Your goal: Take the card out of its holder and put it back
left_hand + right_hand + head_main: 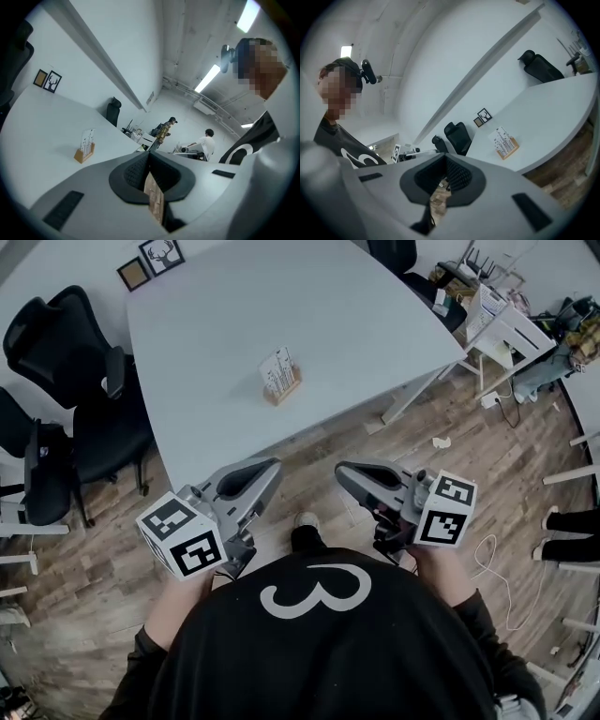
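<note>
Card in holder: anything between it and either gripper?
Nothing visible does. The white printed card sits in its light wooden holder on the white table; left gripper and right gripper hover short of its near edge.

The holder [282, 390] stands on the table [356, 306] near its near edge, about midway along, with the card [276, 368] upright in it. Two picture frames [161, 253] lie at the far left corner. Office chairs [75, 352] stand off the left edge (another sits beyond the far edge). Before the near edge, over the floor [84, 615], the left gripper [270, 467] and right gripper [343, 469] are side by side, apart.
</note>
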Demonstrator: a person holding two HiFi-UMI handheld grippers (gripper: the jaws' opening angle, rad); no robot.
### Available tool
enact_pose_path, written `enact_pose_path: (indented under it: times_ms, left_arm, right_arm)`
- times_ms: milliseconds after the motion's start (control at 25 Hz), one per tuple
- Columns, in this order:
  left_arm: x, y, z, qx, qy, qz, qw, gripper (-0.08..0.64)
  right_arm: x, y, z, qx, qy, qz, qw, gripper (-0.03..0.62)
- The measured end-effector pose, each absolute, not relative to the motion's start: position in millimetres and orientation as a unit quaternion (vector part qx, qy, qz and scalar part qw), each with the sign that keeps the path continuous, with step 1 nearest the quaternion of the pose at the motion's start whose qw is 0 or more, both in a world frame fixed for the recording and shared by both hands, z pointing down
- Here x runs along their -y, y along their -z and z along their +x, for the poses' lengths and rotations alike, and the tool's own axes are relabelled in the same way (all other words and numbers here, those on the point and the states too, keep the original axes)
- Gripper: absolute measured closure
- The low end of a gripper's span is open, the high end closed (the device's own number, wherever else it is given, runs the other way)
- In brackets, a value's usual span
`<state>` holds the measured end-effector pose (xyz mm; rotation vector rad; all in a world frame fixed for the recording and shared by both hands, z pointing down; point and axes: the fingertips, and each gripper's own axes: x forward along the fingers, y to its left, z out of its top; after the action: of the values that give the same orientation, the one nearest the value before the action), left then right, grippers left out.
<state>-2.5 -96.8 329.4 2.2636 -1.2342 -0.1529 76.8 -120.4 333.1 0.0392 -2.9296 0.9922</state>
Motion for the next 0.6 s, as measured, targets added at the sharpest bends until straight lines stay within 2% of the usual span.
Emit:
enact_pose_path:
  times_ms: [600]
  left_arm:
    - [-59.7,-291.6,58.6,0.456,0.083,0.857,0.226,0.548]
  right_arm:
    - [-43.4,-297.1,120.9,0.966,-0.256,-0.018,-0.019,0.586]
